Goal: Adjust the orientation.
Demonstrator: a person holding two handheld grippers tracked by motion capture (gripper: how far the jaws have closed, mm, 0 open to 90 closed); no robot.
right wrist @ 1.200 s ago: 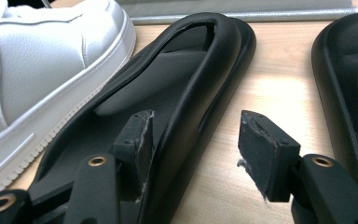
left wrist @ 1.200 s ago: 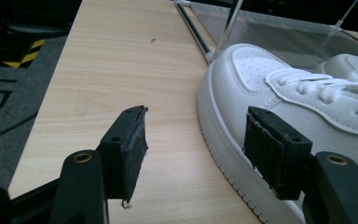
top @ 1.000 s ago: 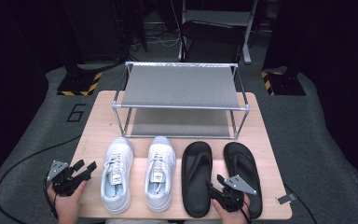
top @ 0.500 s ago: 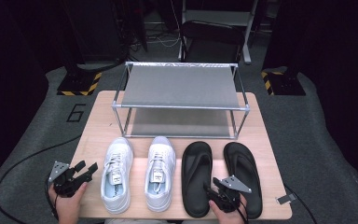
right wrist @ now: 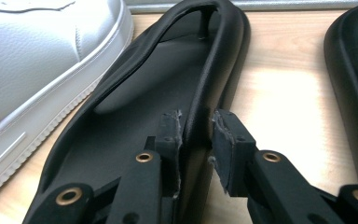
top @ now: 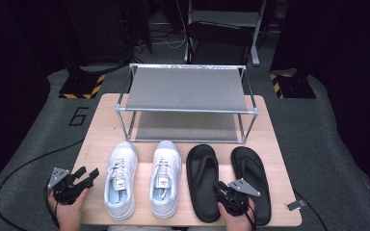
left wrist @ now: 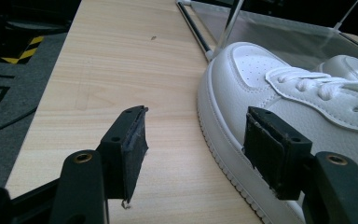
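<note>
**Right gripper bites a sandal's edge as shoes wait before the rack**

High view: I have both grippers at the near edge of the table (top: 96,120). The right gripper (top: 221,188) sits at 6 o'clock of the left sandal (top: 202,180), over its heel, so it can lift that one first; the right sandal (top: 253,178) lies just beside it at 3 o'clock. Two white sneakers (top: 142,178) stand in line at 9 o'clock of the sandals, toes toward the rack (top: 188,98) at 12 o'clock, probably so each can go straight onto a shelf. The left gripper (top: 87,174) waits at 9 o'clock of the sneakers, apart from them.

Left gripper view: its jaws stand wide and released, nothing between them. The left sneaker (left wrist: 279,102) lies just beyond the right-hand jaw, which I read as lined up for a later grab.

Right gripper view: the jaws have just been closing, and the sandal's raised side wall (right wrist: 200,116) stands between the pads (right wrist: 170,140). They look clenched on that rim, the thinnest part to pinch.
</note>
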